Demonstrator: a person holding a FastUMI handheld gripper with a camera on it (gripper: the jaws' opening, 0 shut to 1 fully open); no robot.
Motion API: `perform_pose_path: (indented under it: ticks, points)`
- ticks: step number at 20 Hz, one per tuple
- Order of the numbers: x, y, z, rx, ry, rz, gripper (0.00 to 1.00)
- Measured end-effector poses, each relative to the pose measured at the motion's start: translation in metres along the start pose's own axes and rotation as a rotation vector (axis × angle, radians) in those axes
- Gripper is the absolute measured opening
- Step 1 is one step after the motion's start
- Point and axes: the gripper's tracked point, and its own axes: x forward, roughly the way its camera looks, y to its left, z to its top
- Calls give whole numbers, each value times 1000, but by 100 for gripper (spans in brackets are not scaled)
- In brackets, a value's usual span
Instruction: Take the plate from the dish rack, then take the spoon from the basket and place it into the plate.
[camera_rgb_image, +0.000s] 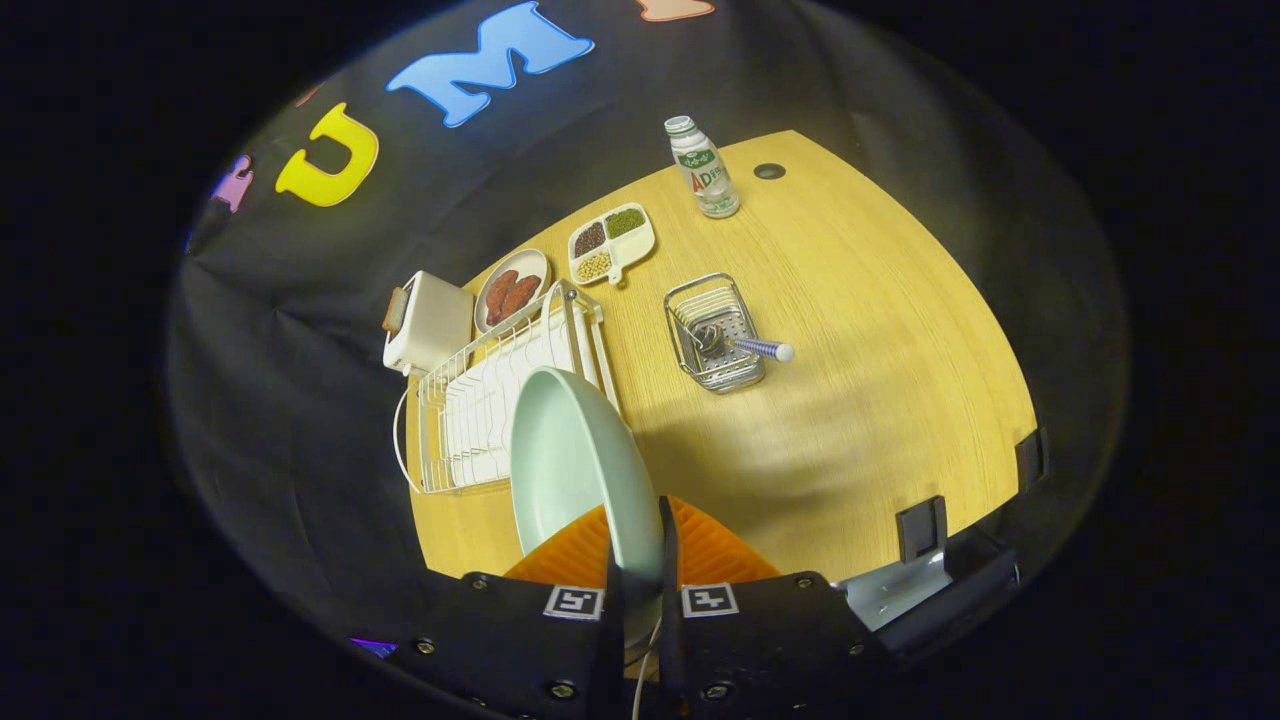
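The yellow wooden counter (860, 400) carries a white wire dish rack (480, 400) at left. The hand-held gripper (640, 570) grasps the pale green round plate (575, 460) by its rim, near the rack. A blue-handled spoon (745, 346) stands in the small metal basket (712, 335), farther right.

The gripper (640, 570) has a broad black body studded with small silver screws; two square black-and-white coded markers sit on its top edge, one beside each finger; a thin pale cable runs down between the two halves.
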Motion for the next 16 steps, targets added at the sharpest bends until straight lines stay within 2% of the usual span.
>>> perform_pose_path:
  ticks: [4,9,12,16]
  points:
    - [21,-29,-32,48,36,34,14]
    - [50,-56,-49,87,54,69,14]
    - [69,-62,-55,99,30,105,14]
    - [92,-67,-72,110,66,136,14]
